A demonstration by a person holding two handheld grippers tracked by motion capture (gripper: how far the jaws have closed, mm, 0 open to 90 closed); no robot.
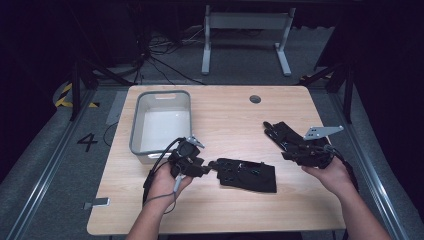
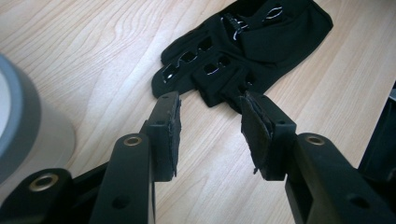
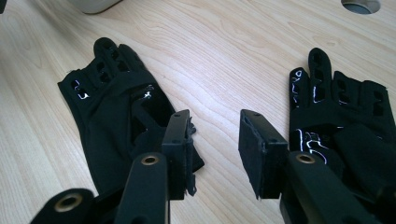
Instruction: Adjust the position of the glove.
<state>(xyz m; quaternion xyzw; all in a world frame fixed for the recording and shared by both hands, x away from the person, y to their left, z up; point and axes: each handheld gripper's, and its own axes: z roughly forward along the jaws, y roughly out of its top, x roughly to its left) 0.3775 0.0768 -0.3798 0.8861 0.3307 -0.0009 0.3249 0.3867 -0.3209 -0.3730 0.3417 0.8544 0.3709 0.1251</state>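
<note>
1. A pale wooden table stands on a grey floor. Its near edge and near left corner are bare, and a wide bare stretch of wood runs from the middle to the far edge. A small round hole sits close to the far edge, right of centre.
2. A grey bin stands near the far left corner, long side running from far to near, its near end well back from the near edge.
3. The left gripper, held in the person's left hand, lies just in front of the bin. Its jaws stand partly apart with nothing between them, the tips right at the finger end of the left glove.
4. That black glove lies flat in the middle of the table, nearer the near edge than the far one. Its long axis runs left to right, fingers pointing left toward the gripper.
5. The right glove lies toward the right edge, long axis slanting, fingers pointing to the far left.
6. The right gripper, in the right hand, hovers with jaws partly apart over bare wood between the two gloves.
7. White markings on both gloves are too small to read. A painted "4" marks the floor left of the table.
</note>
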